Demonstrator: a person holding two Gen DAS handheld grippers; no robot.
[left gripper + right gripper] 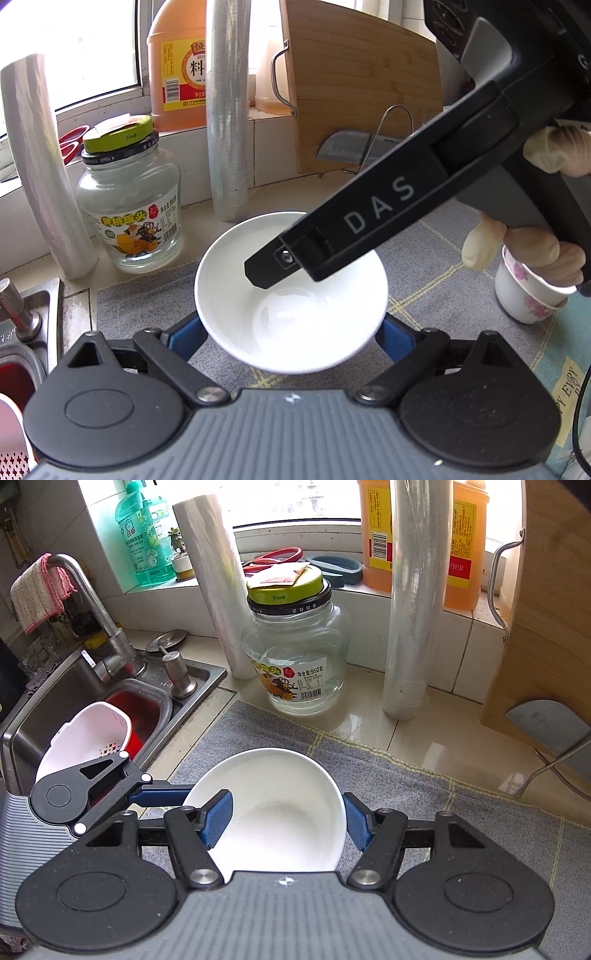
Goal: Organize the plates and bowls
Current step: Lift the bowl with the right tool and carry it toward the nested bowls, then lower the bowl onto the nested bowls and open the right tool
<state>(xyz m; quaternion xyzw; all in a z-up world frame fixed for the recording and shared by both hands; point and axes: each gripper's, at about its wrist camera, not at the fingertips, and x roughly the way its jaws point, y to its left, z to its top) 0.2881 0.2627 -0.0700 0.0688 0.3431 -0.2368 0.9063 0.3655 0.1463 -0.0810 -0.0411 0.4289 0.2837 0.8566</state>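
Observation:
A white bowl hangs tilted just above the grey mat, and both grippers hold it. My left gripper has its blue pads pressed on the bowl's outer sides below the rim. From the upper right, one black finger of the right gripper dips inside the bowl. In the right wrist view the bowl fills my right gripper: the left pad is inside the bowl and the right pad is outside its wall. The left gripper's blue finger touches the bowl's left rim.
A glass jar with a green lid and two rolls of plastic wrap stand behind the mat. A wooden cutting board leans at the right. A floral cup sits under the gloved hand. The sink holds a white colander.

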